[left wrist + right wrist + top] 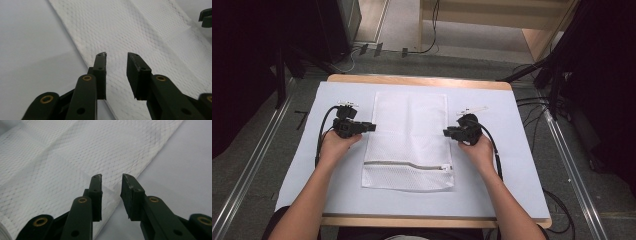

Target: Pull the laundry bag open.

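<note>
Looking down from the high view, a white mesh bag point(408, 141) lay flat on the table point(512, 165), zip toward the person, with the left gripper point(371, 126) at its left edge and the right gripper point(446, 132) at its right edge. Left gripper view: jaws spread above the bag's point(140, 30) edge, gripping nothing. Right gripper view: jaws likewise parted over the bag's point(62, 162) edge, nothing pinched
</note>
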Tool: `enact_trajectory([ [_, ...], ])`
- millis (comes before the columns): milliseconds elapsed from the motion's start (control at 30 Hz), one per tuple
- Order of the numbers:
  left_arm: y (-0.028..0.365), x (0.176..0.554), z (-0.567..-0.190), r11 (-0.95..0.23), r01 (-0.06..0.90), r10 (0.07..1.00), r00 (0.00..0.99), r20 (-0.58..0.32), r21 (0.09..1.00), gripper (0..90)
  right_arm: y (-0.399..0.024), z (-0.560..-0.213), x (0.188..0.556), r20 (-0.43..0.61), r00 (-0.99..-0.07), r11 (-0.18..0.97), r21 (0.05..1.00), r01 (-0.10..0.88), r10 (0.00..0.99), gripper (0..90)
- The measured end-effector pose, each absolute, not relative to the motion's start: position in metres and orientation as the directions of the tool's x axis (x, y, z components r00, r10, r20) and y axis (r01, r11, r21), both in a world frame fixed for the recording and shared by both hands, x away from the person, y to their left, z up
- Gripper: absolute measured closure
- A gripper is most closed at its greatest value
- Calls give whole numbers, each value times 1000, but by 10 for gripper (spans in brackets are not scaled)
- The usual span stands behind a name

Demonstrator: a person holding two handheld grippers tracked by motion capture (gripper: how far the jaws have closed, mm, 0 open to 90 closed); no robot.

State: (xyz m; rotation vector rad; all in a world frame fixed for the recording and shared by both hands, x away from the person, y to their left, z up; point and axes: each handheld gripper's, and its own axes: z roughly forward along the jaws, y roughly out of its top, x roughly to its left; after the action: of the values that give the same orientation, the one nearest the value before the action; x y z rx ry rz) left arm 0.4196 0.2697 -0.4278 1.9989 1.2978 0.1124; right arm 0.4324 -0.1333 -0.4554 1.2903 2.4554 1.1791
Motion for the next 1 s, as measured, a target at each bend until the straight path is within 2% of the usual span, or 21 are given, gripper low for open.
enact_trajectory([
  [200,263,414,-427,-249,754,799,514,-310,608,630,-137,-449,422,222,-639,335,702,629,736,673],
  [500,252,406,-425,-287,739,778,551,-301,609,500,-140,-449,412,245,-649,339,691,638,721,554],
  [733,246,399,-420,-311,712,755,587,-291,629,463,-144,-445,397,240,-666,349,700,623,707,562],
  [1000,236,391,-411,-336,688,727,624,-287,643,431,-146,-444,383,249,-679,356,700,618,690,619],
])
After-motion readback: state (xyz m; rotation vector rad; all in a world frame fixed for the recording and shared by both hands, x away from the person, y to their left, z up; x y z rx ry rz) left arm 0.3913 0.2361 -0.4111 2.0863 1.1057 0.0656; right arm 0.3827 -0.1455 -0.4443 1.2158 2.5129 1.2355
